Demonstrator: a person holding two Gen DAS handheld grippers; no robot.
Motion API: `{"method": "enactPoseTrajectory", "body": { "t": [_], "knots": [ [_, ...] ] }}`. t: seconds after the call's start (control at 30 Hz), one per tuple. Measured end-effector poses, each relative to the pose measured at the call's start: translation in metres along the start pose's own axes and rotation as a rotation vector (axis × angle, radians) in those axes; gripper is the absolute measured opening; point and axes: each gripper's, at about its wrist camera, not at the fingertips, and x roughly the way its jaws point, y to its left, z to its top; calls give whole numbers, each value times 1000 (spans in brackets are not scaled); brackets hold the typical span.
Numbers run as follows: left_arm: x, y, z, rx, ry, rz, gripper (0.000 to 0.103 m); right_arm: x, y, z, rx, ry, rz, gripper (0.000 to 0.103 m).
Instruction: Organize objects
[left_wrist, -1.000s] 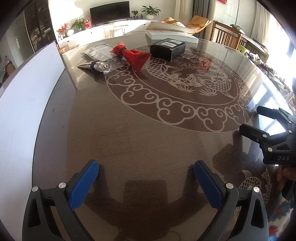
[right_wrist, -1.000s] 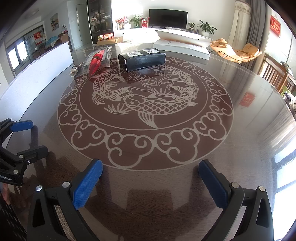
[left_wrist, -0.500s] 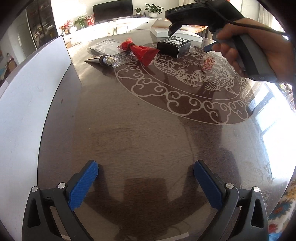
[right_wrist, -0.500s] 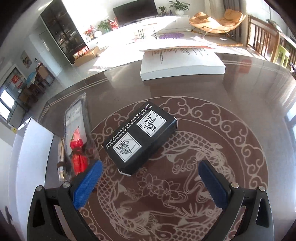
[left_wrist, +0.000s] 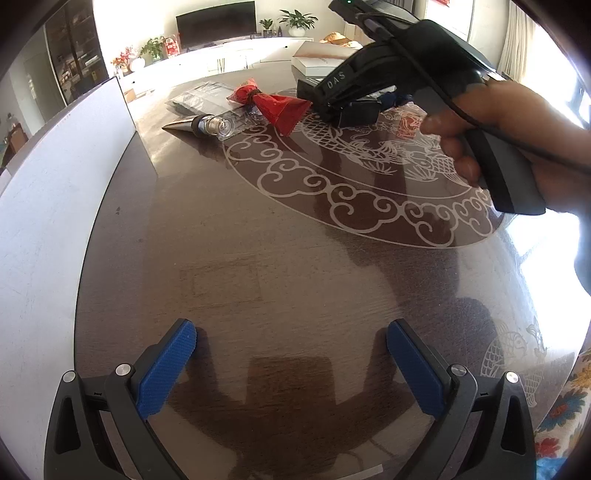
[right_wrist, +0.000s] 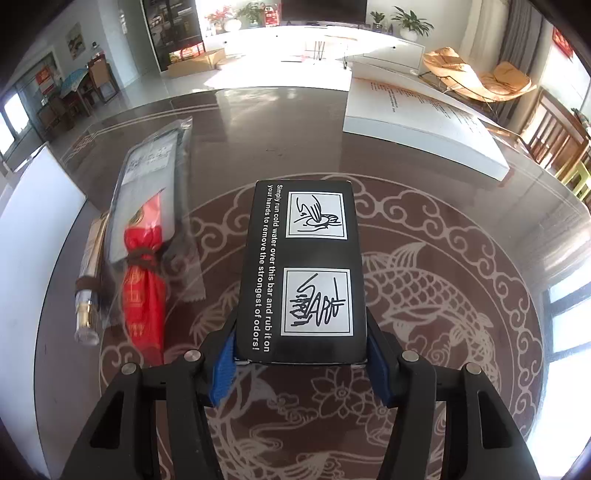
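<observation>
A black box (right_wrist: 303, 266) printed with white text and two pictures lies on the dark round table (left_wrist: 258, 240). My right gripper (right_wrist: 300, 343) is closing on its near end, both blue pads against the box's long sides. In the left wrist view a hand holds that right gripper (left_wrist: 354, 107) down over the black box (left_wrist: 306, 86) at the far side of the table. My left gripper (left_wrist: 290, 343) hovers open and empty over bare table near the front edge.
A red pouch (right_wrist: 144, 295), a clear plastic bag (right_wrist: 155, 192) and a metal-tipped stopper (right_wrist: 86, 295) lie left of the box. A flat white box (right_wrist: 424, 122) sits behind on the right. A white board (left_wrist: 44, 206) stands along the table's left edge.
My right gripper travelled across the table to the black box, and its jaws narrowed around the box's near end. The left gripper kept still and open.
</observation>
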Motion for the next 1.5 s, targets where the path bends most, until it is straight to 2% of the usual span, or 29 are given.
{"method": "enactPoseTrajectory", "body": {
  "t": [0.2, 0.37, 0.43, 0.47, 0.57, 0.73, 1.23, 1.3, 1.5],
  "knots": [
    [1, 1, 0, -4, -7, 2, 103, -54, -7, -106, -90, -77, 39, 59],
    [1, 2, 0, -4, -8, 2, 103, -86, -43, -174, -49, -151, 18, 61],
    [1, 2, 0, -4, -8, 2, 103, -92, -51, -189, -50, -164, 4, 76],
    [1, 2, 0, -4, -7, 2, 103, -93, -53, -195, -56, -165, -5, 91],
    [1, 2, 0, -4, -7, 2, 103, -97, -56, -199, -69, -186, -4, 95],
    [1, 2, 1, -4, -7, 2, 103, -89, -50, -197, -103, -160, -17, 102],
    [2, 3, 4, -23, 9, 7, 103, -88, -54, -199, -87, -151, 6, 103],
    [1, 7, 5, -68, 8, 0, 103, -88, -53, -200, -86, -151, 8, 103],
    [-4, 38, 8, -334, -81, -125, 103, -90, -51, -201, -90, -154, 0, 103]
  ]
}}
